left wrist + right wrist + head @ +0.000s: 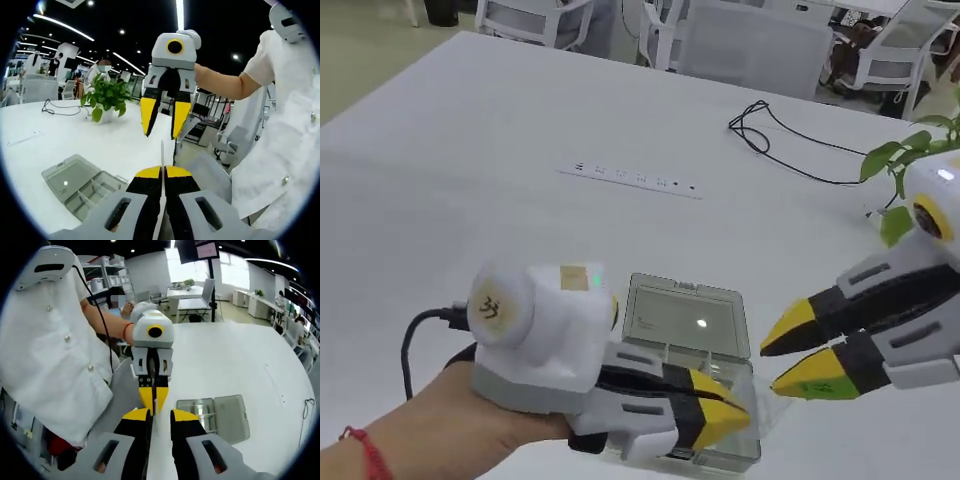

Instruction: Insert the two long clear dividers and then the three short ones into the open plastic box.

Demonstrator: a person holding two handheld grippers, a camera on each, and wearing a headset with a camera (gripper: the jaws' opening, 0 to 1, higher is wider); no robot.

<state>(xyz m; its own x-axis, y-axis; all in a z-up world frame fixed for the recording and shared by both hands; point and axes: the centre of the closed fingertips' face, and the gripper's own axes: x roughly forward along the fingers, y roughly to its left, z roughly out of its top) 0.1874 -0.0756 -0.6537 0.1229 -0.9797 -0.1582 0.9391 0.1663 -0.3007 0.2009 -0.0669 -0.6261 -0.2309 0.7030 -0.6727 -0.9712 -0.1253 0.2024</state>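
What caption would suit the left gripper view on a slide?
Left gripper shut on a thin clear divider, facing the open right gripper, with the open plastic box on the white table.

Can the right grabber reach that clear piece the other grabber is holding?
Probably yes: the right gripper is open and points at the clear divider sticking out of the shut left gripper, with nothing between them.

Open-plan office, large white meeting table (470, 120), office chairs (750, 40), potted plant (105, 95), ceiling strip lights (55, 25)
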